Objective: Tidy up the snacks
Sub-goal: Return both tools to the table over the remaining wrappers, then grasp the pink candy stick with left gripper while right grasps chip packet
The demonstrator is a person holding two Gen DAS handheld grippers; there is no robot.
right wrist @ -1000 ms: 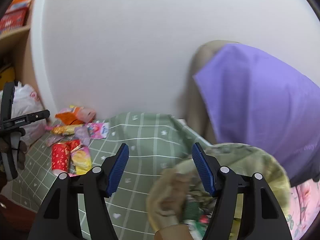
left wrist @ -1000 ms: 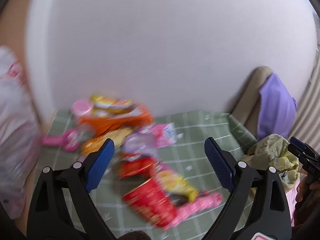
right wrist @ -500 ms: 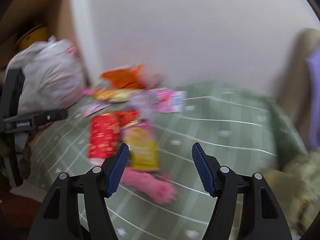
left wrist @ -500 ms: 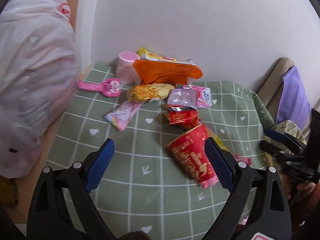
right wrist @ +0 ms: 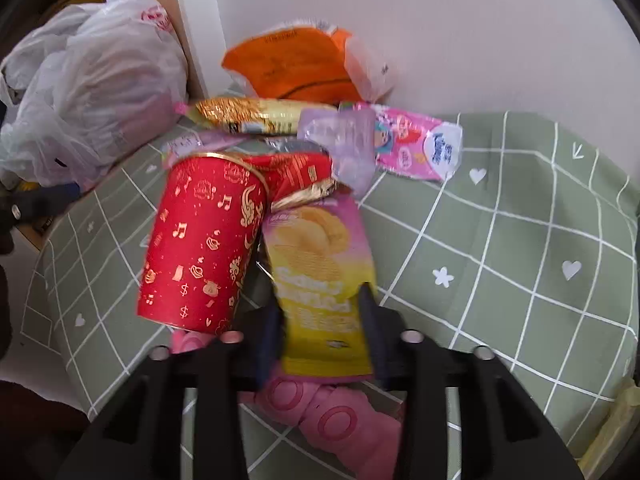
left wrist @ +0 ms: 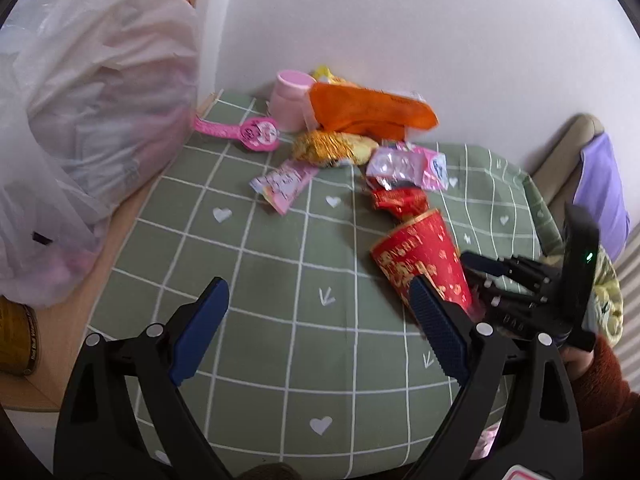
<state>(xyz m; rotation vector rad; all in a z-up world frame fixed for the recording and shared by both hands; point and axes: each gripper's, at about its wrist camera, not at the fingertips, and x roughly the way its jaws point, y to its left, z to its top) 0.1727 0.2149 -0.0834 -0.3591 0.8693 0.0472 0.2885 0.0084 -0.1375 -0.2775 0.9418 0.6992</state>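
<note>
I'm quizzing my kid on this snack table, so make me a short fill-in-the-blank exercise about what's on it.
1. The tablecloth is green with a ____ grid.
2. The red cup lies on its ____.
3. The right tongs are closing around a pink and ____ snack bag.
4. The left tongs are ____, holding nothing.

Missing words: white; side; yellow; open

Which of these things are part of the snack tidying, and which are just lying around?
Part of the job: yellow snack packet, red cup, orange bag, gold packet, pink packet.

Lying about: white plastic bag, purple cloth, pink watch.
</note>
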